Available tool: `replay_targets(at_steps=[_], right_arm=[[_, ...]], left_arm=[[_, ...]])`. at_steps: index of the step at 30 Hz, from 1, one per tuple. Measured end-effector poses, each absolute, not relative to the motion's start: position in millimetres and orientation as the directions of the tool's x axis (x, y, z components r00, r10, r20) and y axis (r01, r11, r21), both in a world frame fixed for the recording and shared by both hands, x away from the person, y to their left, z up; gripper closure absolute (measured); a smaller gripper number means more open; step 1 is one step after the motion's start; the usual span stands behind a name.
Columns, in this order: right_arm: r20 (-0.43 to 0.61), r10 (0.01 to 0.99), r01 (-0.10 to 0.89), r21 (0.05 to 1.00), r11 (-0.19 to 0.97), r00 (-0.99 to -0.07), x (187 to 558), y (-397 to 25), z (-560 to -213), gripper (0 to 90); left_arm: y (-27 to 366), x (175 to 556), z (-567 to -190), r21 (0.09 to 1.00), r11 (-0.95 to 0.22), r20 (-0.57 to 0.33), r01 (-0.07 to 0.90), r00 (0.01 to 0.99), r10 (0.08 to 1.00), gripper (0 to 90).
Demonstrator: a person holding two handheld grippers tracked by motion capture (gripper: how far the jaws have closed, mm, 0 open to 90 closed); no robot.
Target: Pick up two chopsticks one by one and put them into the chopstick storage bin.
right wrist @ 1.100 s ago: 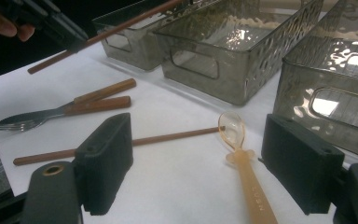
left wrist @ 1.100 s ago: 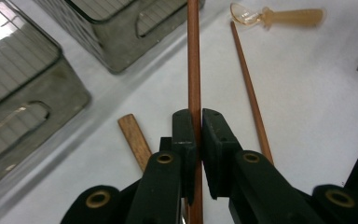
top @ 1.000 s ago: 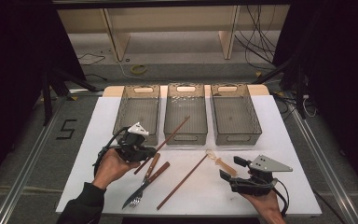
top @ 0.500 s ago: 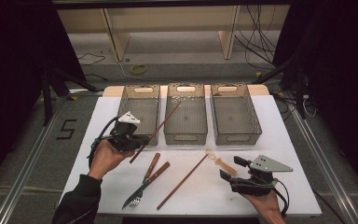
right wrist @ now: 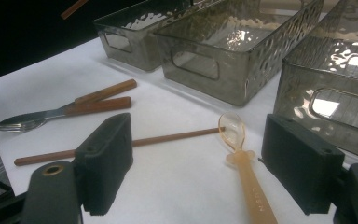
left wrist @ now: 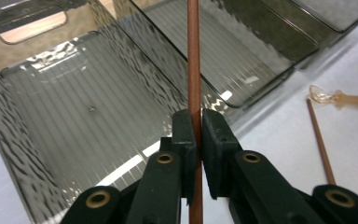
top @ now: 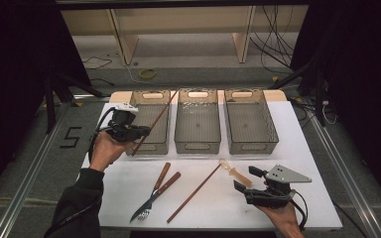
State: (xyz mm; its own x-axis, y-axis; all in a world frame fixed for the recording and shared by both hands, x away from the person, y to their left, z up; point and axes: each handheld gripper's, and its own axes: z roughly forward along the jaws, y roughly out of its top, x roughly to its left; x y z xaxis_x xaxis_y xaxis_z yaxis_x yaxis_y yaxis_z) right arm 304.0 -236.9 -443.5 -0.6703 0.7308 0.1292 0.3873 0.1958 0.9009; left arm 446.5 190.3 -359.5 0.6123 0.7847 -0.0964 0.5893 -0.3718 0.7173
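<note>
We have lifted the chopstick (top: 155, 121), clamped in our left hand-held gripper (top: 141, 131), from the counter (top: 208, 198) toward the ten-o'clock bin (top: 151, 121), right hand-held gripper (top: 245, 179) spread apart.

Readable marks are few. A black "5" (top: 71, 137) stands on the grey floor left of the bench (top: 317, 198), by the metal rail, seen in high view. In right tool view, the amber plastic spoon (right wrist: 242, 158) has small raised letters along its handle, approx. "LUSN", too faint to be sure. No legible text, brand or no. on the bins, the other cutlery or either tool.
</note>
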Motion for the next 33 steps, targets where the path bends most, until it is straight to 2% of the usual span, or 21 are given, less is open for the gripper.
replay_targets(at_steps=[11, 33], right_arm=[[0.131, 0.73, 0.39, 0.899, 0.198, -0.671, 304.2, -236.5, -444.1, 25.4], [0.137, 0.724, 0.392, 0.898, 0.197, -0.676, 305.0, -236.0, -444.6, 25.1]], left_arm=[[197.8, 474.6, -358.1, 0.715, -0.362, -0.074, 0.598, 0.58, 0.811, 83.6], [221.4, 519.7, -379.2, 0.711, -0.303, -0.06, 0.634, 0.485, 0.873, 83.5]])
